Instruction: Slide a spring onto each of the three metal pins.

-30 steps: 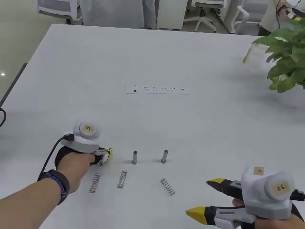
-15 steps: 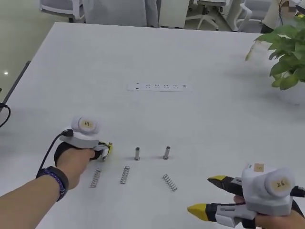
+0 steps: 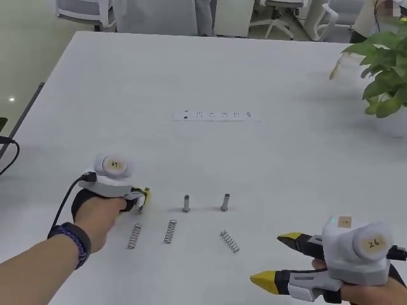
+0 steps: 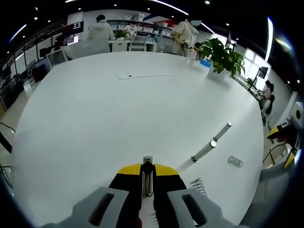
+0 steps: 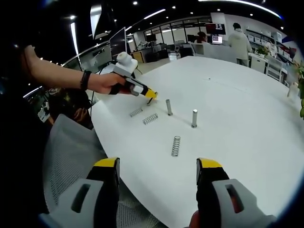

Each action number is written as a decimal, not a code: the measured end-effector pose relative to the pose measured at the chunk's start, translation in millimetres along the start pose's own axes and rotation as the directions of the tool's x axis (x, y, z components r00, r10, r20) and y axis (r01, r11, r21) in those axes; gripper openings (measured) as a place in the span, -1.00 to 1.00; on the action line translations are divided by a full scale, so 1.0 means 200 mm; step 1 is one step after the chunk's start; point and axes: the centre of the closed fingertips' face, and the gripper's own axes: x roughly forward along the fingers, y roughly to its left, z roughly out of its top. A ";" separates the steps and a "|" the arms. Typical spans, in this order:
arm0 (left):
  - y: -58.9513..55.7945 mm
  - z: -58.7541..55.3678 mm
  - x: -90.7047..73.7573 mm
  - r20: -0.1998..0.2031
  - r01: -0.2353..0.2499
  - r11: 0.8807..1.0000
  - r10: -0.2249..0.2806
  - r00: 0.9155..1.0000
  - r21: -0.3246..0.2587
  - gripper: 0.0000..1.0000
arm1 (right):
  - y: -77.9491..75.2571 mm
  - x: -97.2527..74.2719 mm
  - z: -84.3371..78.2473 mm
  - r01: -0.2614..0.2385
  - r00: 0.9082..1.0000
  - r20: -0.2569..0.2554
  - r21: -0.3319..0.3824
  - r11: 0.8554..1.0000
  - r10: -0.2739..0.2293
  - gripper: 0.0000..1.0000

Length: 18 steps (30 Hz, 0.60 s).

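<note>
Two metal pins point(image 3: 186, 203) point(image 3: 225, 202) stand upright on the white table point(image 3: 210, 76). Three springs point(image 3: 134, 236) point(image 3: 170, 231) point(image 3: 229, 241) lie flat in front of them. My left gripper point(image 3: 143, 197) is left of the pins, low over the table. In the left gripper view it point(image 4: 147, 172) is shut on a third metal pin point(image 4: 147, 175), with the other pins point(image 4: 203, 152) off to the right. My right gripper point(image 3: 275, 259) hovers open at the near right with nothing between its fingers. Its own view shows it point(image 5: 157, 166) wide open, facing a spring point(image 5: 176, 145) and the pins point(image 5: 194, 118).
A white power strip point(image 3: 217, 115) lies flat mid-table beyond the pins. A potted plant point(image 3: 385, 70) stands at the far right edge. Office chairs point(image 3: 273, 16) and people are past the far edge. A black cable point(image 3: 67, 200) trails from the left gripper.
The head camera has shifted slightly. My left gripper has eased a little away from the standing pins, still shut on its pin. The right gripper has stayed open and barely moved.
</note>
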 end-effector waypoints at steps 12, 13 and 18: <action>-0.01 0.00 -0.03 0.007 0.000 1.000 0.000 1.000 0.013 -1.00 | 0.00 0.00 0.01 0.001 1.000 0.007 0.000 1.000 -0.001 0.28; -0.01 0.00 -0.03 0.008 -0.001 1.000 0.001 1.000 0.013 -1.00 | 0.00 0.00 0.01 0.001 1.000 0.007 0.000 1.000 -0.001 0.28; -0.02 0.00 -0.04 0.013 -0.001 1.000 0.000 1.000 0.019 -1.00 | 0.01 0.00 0.00 -0.002 1.000 0.003 -0.006 1.000 0.002 0.28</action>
